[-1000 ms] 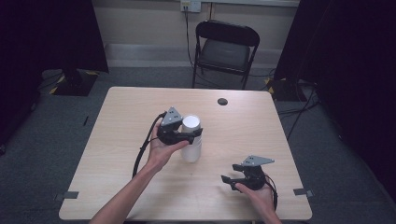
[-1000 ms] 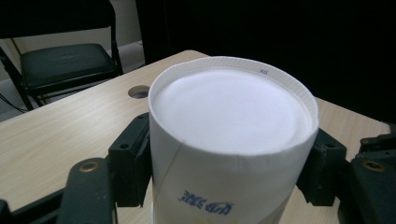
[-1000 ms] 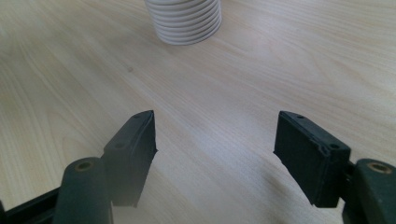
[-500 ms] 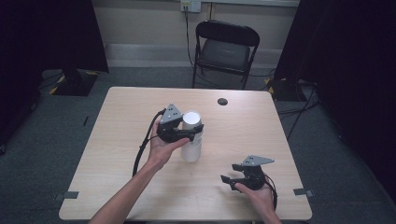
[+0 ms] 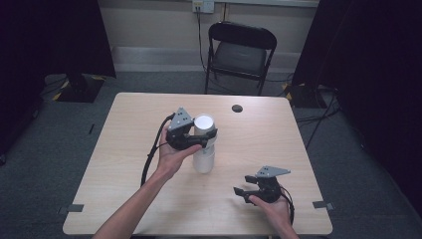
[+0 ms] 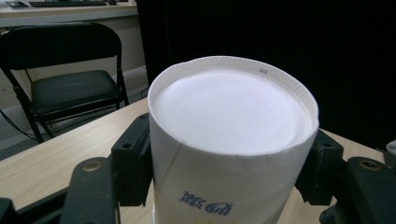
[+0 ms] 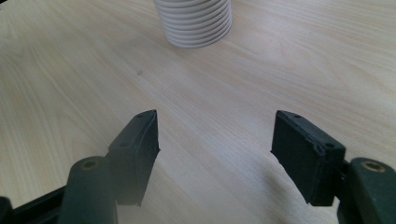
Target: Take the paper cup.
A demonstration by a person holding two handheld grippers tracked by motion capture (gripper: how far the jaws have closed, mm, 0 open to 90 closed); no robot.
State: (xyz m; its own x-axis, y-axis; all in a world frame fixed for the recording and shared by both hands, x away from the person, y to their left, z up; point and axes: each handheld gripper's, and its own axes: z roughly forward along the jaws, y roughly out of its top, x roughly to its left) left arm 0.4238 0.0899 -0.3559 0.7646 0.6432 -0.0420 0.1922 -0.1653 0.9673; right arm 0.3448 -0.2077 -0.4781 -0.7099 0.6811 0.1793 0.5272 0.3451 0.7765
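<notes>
Little has shifted since the earlier pictures: both hands sit where they were, though the left gripper's (image 5: 206, 137) jaws have just been closing and now clamp the top paper cup (image 6: 231, 140) from both sides. On the wooden table (image 5: 124, 164), the stack of white paper cups (image 5: 203, 149) stands near the middle (upside down, ribbed rims at the base). Nearer the front edge, well apart from the stack, the right gripper (image 5: 242, 191) rests with jaws spread wide over bare wood.
</notes>
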